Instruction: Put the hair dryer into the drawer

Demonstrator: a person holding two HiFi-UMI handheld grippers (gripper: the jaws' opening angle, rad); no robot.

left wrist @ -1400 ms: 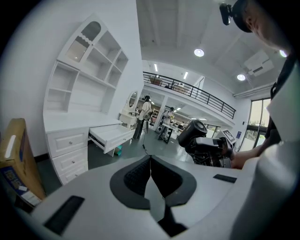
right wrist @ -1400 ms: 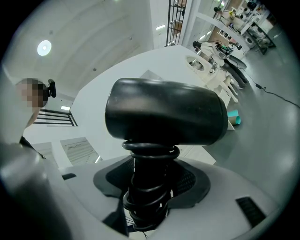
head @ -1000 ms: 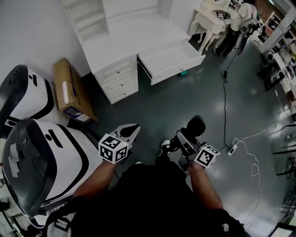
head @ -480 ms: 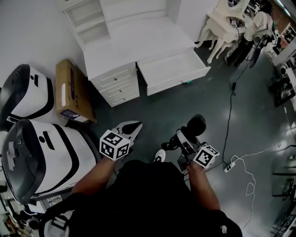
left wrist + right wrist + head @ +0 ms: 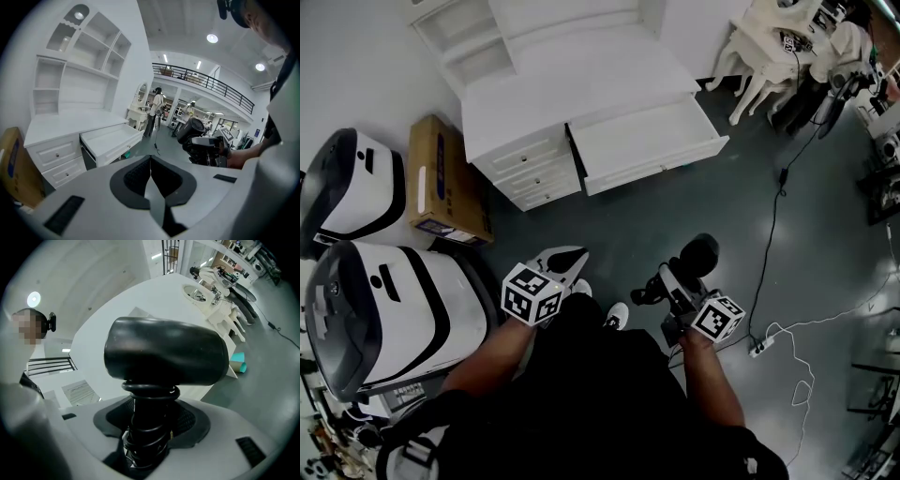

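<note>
My right claw (image 5: 151, 427) holds the black plastic hair dryer (image 5: 164, 357). My left claw (image 5: 151, 159) is closed with nothing in it.

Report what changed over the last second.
The person has walked toward the white desk; its open drawer now sits lower and nearer in the head view. Nothing was gripped or released: the right gripper stays shut on the hair dryer, the left gripper stays shut and empty.
</note>
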